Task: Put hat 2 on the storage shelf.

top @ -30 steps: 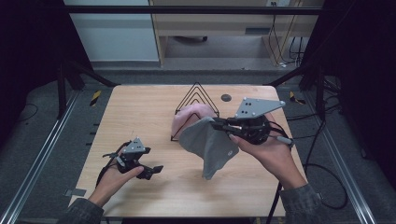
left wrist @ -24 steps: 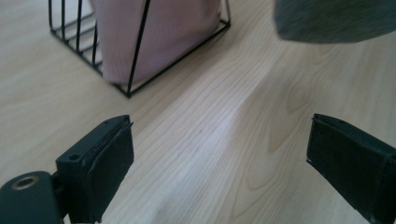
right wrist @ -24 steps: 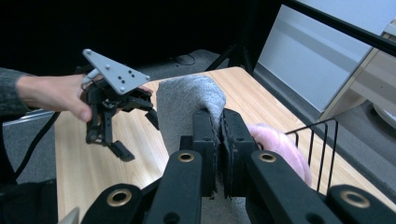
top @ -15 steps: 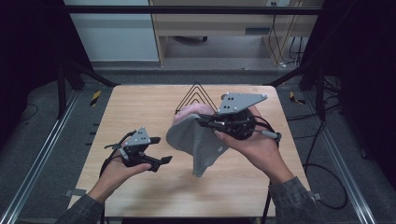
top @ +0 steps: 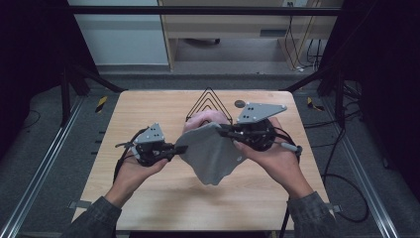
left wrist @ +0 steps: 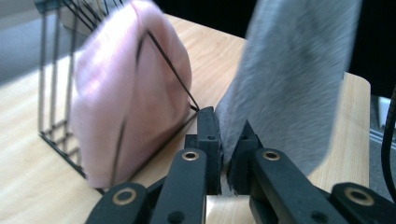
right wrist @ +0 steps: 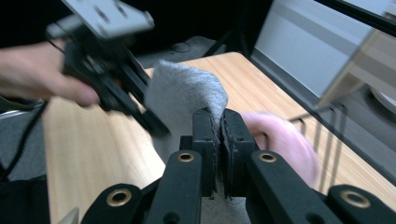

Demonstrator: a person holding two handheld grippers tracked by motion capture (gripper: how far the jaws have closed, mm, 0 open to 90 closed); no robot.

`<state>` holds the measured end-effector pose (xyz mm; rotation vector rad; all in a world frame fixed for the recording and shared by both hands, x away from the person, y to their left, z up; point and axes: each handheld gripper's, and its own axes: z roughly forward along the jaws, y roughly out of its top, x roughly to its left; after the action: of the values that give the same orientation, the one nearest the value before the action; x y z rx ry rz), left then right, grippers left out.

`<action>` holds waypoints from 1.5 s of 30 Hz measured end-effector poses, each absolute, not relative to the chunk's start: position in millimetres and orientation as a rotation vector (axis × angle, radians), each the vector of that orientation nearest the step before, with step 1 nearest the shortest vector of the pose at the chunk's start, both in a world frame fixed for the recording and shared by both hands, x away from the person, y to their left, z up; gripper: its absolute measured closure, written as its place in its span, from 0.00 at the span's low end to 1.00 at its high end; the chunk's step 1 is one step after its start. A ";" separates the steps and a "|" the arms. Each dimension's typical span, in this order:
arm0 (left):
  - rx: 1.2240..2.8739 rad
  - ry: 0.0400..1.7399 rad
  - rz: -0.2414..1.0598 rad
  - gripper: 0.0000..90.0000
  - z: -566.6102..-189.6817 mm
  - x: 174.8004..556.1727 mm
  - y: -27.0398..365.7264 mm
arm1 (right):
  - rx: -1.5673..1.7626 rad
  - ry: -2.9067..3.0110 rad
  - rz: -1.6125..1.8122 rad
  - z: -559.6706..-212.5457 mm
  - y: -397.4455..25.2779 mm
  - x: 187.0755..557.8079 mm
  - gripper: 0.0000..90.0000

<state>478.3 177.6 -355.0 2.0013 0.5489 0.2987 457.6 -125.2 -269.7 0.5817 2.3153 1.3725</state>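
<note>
Both tools, left (top: pixel 171 147) and right (top: pixel 224 130), clamped on grey cloth (top: pixel 210 156) above table (top: pixel 148 106); no legible writing.

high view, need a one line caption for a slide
Both grippers, left and right, hold a grey cloth above the table.

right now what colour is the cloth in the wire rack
Pink cloth in the rack, clearest in the left gripper view.

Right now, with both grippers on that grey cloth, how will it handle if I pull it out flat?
Probably floppy: the grey cloth sags in a loose point between the left gripper and right gripper. Likely light, since a pinch at each edge carries it. Its fuzzy surface suggests it should not slip easily, though it may snag the wire rack behind it.
</note>
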 end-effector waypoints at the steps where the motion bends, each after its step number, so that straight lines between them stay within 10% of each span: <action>1: 2.008 0.550 0.305 0.96 -347.7 478.9 177.6 | 0.599 2.307 1.379 -271.3 -129.3 458.5 0.96; 45: 2.072 0.498 0.430 0.96 -252.3 501.2 175.3 | 0.612 2.284 1.459 -275.2 -128.3 459.4 0.95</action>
<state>501.2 175.3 -252.3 2.0724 0.4982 0.4298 459.4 -128.3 -275.2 0.6116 2.2843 1.4595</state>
